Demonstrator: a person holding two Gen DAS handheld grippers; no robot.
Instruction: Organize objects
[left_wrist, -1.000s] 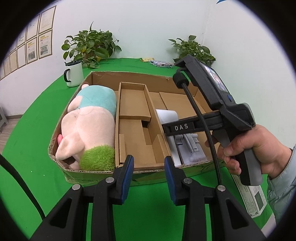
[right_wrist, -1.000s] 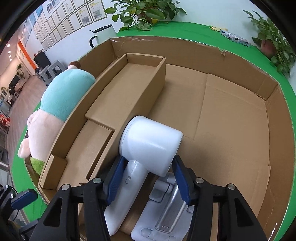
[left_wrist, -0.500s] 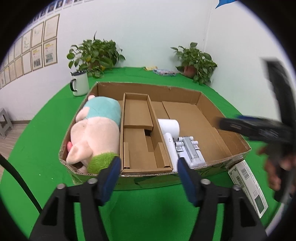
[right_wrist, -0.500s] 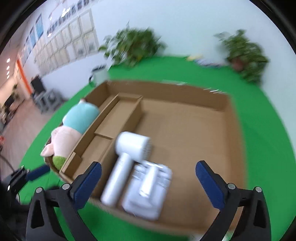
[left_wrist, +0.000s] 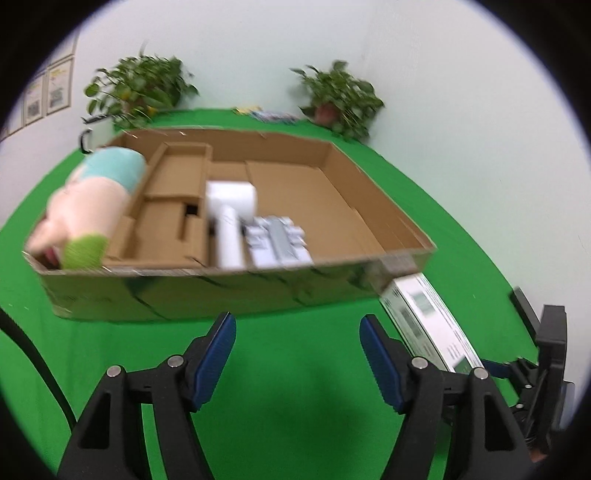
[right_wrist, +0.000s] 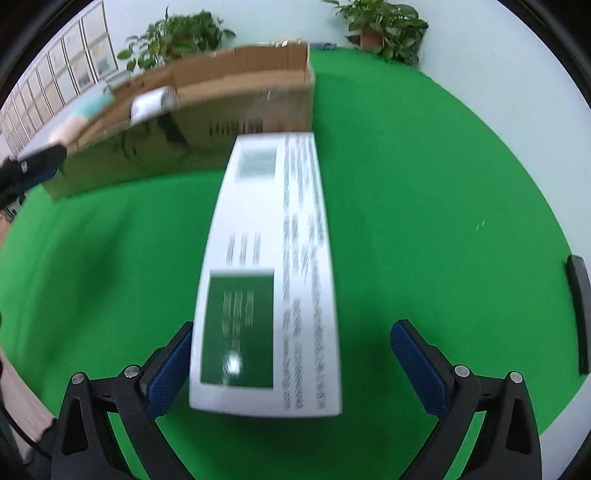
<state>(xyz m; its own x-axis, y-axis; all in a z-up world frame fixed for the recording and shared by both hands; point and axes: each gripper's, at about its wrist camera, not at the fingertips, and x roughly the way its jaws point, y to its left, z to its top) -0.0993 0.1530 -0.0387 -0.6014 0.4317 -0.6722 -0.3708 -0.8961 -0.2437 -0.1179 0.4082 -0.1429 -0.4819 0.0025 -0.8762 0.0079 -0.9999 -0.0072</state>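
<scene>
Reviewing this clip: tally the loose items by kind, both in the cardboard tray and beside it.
Plush toy: 1
White hair dryer: 1
Grey-white attachment set: 1
White printed box outside the tray: 1
Total: 4

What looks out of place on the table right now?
The white printed box lies on the green cloth outside the cardboard tray, its far end by the tray's corner. The plush pig and hair dryer are inside. Nothing looks spilled or damaged.
</scene>
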